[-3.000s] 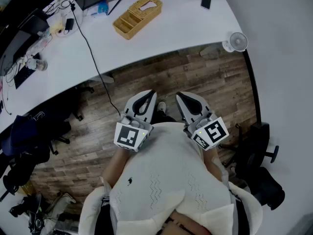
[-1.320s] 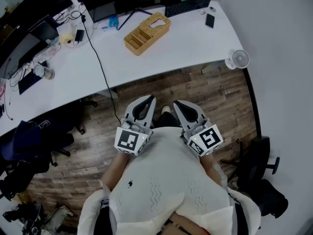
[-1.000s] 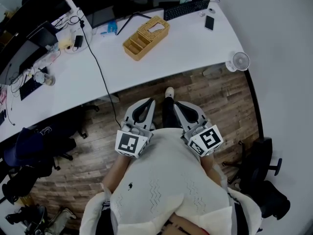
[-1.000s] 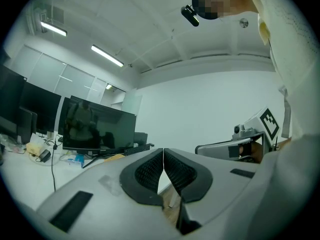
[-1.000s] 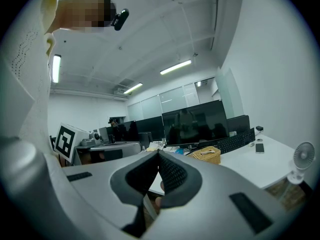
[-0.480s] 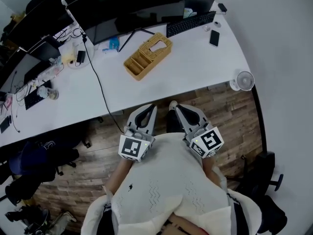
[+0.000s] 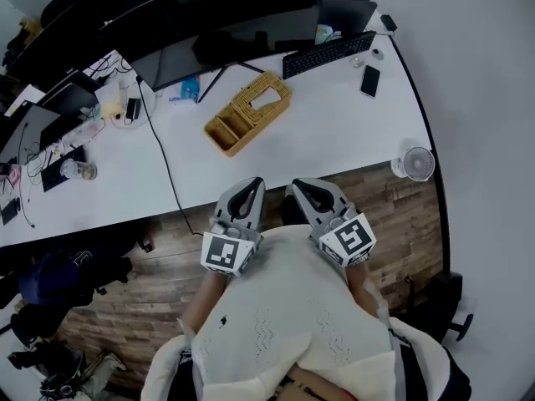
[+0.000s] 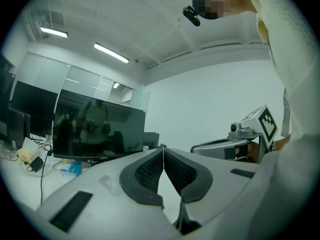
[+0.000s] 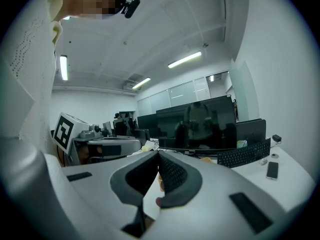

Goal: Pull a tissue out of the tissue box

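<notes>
In the head view a woven yellow tissue box lies on the white desk, with a pale tissue showing in its top slot. Both grippers are held close to the person's chest, short of the desk's front edge and well apart from the box. My left gripper is shut with nothing in it; in its own view its pads meet at the tip. My right gripper is beside it, also shut and empty, and its fingertips touch in the right gripper view.
Dark monitors line the back of the desk. A keyboard and a phone lie to the right of the box. A small white fan stands on the desk's right end. A black cable crosses the desk. Clutter sits at far left.
The person has stepped towards the desk, so its edge and the tissue box now lie closer to both grippers. Both sets of jaws stay shut.
</notes>
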The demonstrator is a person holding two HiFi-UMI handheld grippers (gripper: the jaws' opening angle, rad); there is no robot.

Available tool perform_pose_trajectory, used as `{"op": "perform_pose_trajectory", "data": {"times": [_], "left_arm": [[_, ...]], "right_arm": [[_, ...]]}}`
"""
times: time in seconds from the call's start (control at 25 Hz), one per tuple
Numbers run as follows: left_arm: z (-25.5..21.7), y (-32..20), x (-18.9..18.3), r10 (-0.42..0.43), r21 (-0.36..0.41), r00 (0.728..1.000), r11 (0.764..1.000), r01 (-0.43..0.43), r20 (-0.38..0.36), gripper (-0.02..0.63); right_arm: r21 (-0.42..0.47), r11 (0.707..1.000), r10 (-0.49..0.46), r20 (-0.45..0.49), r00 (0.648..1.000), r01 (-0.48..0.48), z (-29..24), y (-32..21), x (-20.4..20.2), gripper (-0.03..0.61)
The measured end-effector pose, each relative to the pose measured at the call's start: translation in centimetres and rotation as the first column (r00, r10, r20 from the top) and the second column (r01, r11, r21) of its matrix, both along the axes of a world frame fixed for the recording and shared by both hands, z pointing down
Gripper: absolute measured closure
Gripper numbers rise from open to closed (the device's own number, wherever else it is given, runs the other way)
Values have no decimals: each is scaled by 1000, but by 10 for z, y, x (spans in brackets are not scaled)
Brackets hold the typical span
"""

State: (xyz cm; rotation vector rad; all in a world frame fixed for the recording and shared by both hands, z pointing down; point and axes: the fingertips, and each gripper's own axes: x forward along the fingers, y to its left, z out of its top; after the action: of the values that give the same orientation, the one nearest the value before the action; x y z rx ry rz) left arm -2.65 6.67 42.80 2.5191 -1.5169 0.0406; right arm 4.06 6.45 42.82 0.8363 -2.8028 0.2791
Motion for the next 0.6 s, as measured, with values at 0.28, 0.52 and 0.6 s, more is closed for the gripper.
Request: {"op": "perform_pose_trajectory", "data": {"times": [0.28, 0.52, 0.6], "left_arm": [[-6, -48, 20, -24, 4, 1000, 1000, 24, 7, 600], [-10, -92, 36, -64, 47, 998, 997, 64, -3, 600], [-9, -102, 42, -77, 48, 997, 996, 76, 1, 600]], "right_arm": [[-8, 999, -38, 6, 999, 38, -3, -45, 18, 577], [-10, 998, -60, 0, 998, 60, -3, -89, 37, 577], [-20, 997, -76, 0, 997, 76, -1, -100, 44, 577]]}}
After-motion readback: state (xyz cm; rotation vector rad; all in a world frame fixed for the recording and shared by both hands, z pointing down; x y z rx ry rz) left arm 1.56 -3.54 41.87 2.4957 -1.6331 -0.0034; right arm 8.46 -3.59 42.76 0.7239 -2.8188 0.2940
